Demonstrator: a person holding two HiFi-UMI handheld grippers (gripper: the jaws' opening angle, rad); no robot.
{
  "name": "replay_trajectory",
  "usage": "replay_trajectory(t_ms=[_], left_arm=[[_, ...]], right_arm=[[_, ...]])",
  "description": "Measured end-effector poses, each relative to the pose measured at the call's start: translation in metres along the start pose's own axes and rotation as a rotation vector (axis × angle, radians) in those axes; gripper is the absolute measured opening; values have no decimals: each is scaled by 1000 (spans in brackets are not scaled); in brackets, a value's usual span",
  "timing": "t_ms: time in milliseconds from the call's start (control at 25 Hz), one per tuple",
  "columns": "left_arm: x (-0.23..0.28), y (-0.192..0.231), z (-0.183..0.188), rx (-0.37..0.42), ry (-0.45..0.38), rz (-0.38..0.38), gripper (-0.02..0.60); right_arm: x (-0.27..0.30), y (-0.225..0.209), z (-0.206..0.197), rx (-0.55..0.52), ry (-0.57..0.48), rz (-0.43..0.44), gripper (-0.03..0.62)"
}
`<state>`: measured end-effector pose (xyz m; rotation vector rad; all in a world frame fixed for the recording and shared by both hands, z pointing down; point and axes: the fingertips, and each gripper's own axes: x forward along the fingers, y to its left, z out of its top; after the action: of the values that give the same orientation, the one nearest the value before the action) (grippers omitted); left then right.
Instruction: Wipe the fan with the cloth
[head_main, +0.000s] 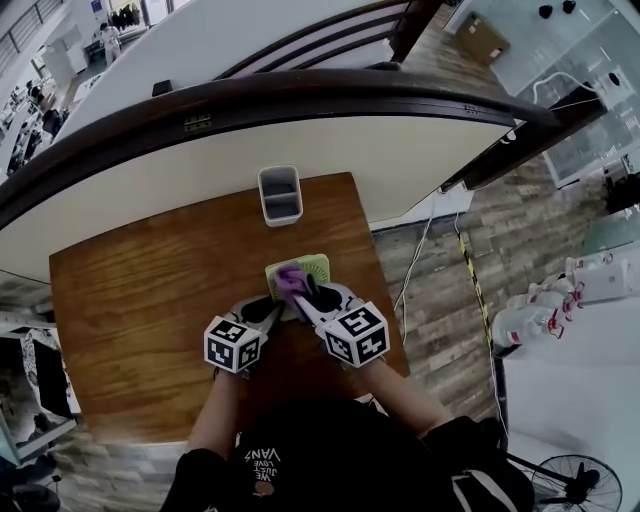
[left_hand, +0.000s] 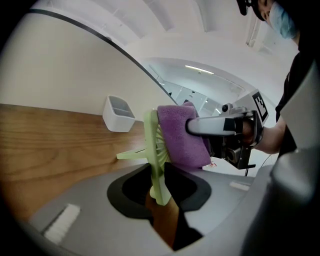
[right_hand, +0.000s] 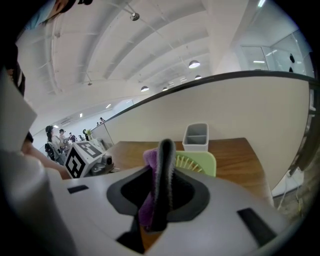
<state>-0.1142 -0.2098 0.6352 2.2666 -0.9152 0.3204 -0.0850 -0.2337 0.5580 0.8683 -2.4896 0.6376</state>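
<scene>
A small pale green fan (head_main: 314, 267) stands on edge at the middle of the wooden table (head_main: 150, 300). In the left gripper view the fan (left_hand: 153, 150) runs edge-on between my left gripper's (left_hand: 160, 200) jaws, whose dark pads close on its lower rim. My right gripper (right_hand: 159, 155) is shut on a purple cloth (right_hand: 149, 200) and holds it flat against the fan's face; that cloth (left_hand: 182, 137) covers the grille just right of the rim. Both grippers (head_main: 272, 305) (head_main: 303, 290) meet at the fan's near side.
A grey two-slot container (head_main: 280, 195) stands at the table's far edge, behind the fan. A curved dark rail and pale wall lie beyond it. To the right the table ends over plank flooring with cables, spray bottles (head_main: 530, 315) and a floor fan (head_main: 575, 485).
</scene>
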Motion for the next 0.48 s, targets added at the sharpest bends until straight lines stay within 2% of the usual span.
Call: replay_trajectory(t_ms=[480], left_arm=[[1, 2, -2, 20, 26, -4, 94]], right_arm=[[-37, -62, -3, 87, -50, -176, 84]])
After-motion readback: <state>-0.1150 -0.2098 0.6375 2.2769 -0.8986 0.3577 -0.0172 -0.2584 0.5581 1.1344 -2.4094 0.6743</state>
